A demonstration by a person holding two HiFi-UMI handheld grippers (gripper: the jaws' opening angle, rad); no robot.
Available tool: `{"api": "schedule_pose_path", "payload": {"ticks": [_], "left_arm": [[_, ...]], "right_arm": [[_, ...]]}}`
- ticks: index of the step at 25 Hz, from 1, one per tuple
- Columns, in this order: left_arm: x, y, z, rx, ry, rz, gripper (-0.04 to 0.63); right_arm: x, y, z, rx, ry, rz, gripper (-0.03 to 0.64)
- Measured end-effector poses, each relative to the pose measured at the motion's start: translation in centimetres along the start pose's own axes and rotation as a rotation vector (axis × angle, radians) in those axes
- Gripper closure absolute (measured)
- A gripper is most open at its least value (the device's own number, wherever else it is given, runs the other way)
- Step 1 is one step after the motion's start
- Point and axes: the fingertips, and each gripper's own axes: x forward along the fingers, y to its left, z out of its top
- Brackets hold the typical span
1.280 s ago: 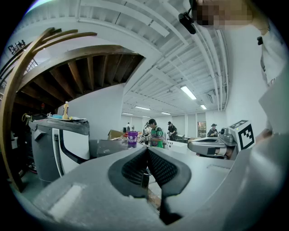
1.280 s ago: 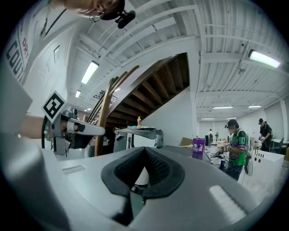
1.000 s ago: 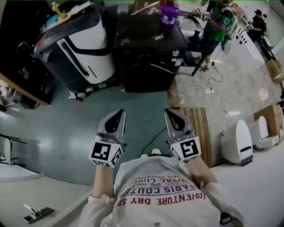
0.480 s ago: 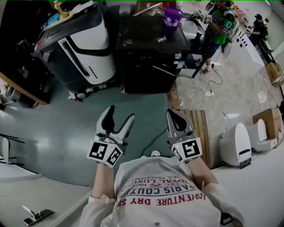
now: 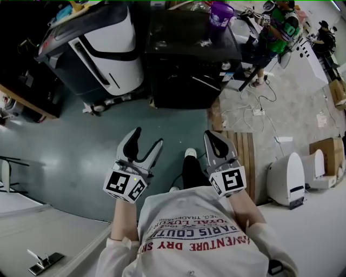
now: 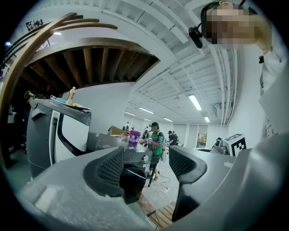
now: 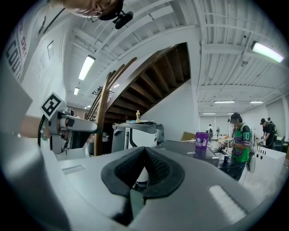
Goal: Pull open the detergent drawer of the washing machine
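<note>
The black washing machine (image 5: 189, 54) stands ahead on the floor, well beyond both grippers, with a purple cup (image 5: 220, 13) on its top. Its control strip with a round knob (image 5: 226, 65) faces me; I cannot make out the detergent drawer. My left gripper (image 5: 147, 137) is held in the air with its jaws apart, closing, and nothing between them. The left gripper view frames the machine's dark front (image 6: 131, 176) between those jaws (image 6: 146, 162). My right gripper (image 5: 212, 135) is shut on nothing, its pads meeting (image 7: 144, 151), and it points level at the machine (image 7: 180, 145).
A white and dark appliance (image 5: 102, 48) stands to the left of the washing machine. A wooden pallet (image 5: 243, 151) and loose cables (image 5: 254, 111) lie on the floor to the right. People (image 5: 275, 27) stand at the back right. My shoe (image 5: 188, 153) shows between the grippers.
The left gripper has gone from shut to wide open. Both grippers and I have moved a little toward the washing machine, and my foot has stepped into view.
</note>
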Motion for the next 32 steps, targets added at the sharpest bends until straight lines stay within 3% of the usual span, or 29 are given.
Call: {"api": "schedule_pose_path", "payload": {"ticks": [9,20,29,32], "left_arm": [[9.3,4.6,0.1,0.005,0.019,0.093,0.280],[22.6,9.3,-1.5,-0.058,0.053,0.193,0.279],[28.6,13.6,-4.7,-0.158,0.089,0.178,0.281],[30.4,15.7,-6.7,-0.239,0.086,0.139,0.281]], "right_arm": [[9.4,-8.4,-1.3,0.043,0.020,0.047,0.615],[19.5,-17.8,-3.6,0.035,0.037,0.161,0.615],[25.4,-20.5,-7.7,0.080,0.078,0.199,0.615],[27.7,-20.0,-9.0,0.066,0.089,0.220,0.615]]}}
